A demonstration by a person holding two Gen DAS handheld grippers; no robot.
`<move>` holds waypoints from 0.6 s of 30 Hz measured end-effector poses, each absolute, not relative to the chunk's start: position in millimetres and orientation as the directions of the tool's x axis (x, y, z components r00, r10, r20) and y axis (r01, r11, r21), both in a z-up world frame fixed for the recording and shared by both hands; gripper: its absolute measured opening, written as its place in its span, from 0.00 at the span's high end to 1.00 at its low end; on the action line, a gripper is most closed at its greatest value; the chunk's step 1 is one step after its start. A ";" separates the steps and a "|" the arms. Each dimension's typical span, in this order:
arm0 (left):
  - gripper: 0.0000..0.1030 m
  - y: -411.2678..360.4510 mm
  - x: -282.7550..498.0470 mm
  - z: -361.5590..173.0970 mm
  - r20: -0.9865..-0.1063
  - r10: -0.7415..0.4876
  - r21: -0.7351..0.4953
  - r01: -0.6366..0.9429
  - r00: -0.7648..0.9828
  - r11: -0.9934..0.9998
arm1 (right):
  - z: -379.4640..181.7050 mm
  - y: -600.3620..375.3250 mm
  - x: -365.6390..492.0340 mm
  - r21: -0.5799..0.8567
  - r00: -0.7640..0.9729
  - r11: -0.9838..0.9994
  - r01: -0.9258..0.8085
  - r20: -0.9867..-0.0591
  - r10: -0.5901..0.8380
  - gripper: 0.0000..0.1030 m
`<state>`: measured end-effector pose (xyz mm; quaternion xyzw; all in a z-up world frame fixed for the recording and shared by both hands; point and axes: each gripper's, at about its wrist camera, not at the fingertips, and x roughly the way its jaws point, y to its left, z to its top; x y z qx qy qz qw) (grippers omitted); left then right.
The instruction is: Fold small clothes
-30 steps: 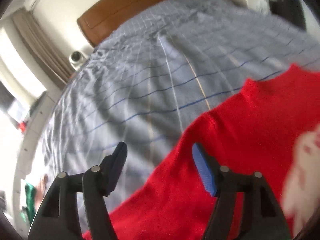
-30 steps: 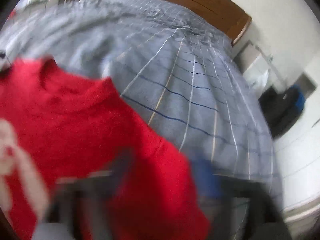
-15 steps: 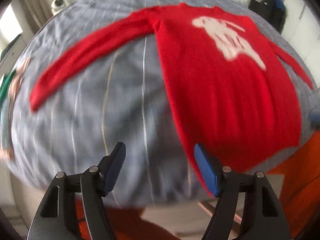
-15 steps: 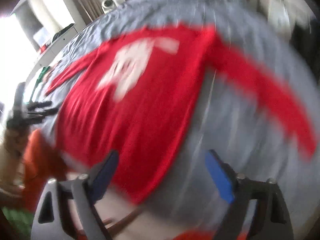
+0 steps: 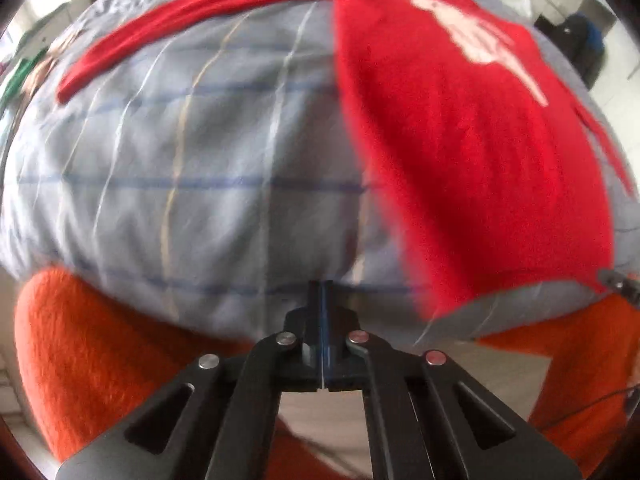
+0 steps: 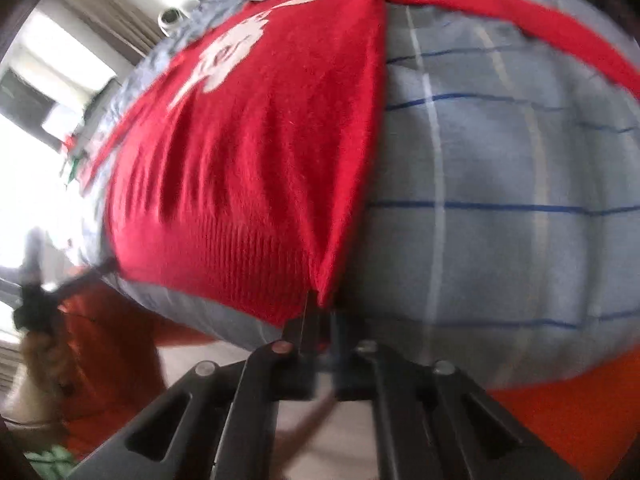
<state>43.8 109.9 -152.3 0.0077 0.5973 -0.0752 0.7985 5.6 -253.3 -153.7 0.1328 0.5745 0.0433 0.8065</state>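
Both claws are being held clenched, the left gripper [image 5: 322,292] on nothing over the checked bedcover [image 5: 200,184], the right gripper [image 6: 318,312] apparently pinching the hem corner of the red sweater [image 6: 256,168], which is being judged soft, light and limp, best gripped at hem corners.
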 end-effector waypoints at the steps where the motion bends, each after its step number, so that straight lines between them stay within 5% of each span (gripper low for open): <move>1: 1.00 113.5 42.8 -156.8 -0.959 -0.103 -0.075 0.116 0.263 0.990 | -152.7 -257.2 1.8 0.255 0.337 0.962 0.094 -0.918 0.210 0.97; 9: 0.99 112.4 46.6 -153.6 -0.940 -0.161 -0.133 0.111 0.300 0.985 | -178.0 -266.7 10.5 0.247 0.322 0.958 0.148 -0.927 0.190 0.97; 11: 0.81 116.8 40.2 -140.6 -0.911 -0.232 -0.201 0.123 0.342 0.972 | -174.1 -269.7 8.5 0.270 0.341 0.951 0.149 -0.917 0.207 0.96; 12: 0.56 118.9 37.2 -133.2 -0.889 -0.267 -0.236 0.126 0.373 0.963 | -172.3 -271.9 6.6 0.295 0.350 0.944 0.148 -0.908 0.229 0.91; 14: 0.45 118.2 33.7 -125.3 -0.863 -0.281 -0.249 0.131 0.419 0.960 | -172.2 -271.2 4.6 0.316 0.351 0.938 0.141 -0.902 0.250 0.84; 18: 0.45 106.4 42.2 -126.8 -0.863 -0.316 -0.264 0.182 0.393 0.947 | -166.6 -269.1 -5.1 0.348 0.356 0.929 0.123 -0.890 0.286 0.75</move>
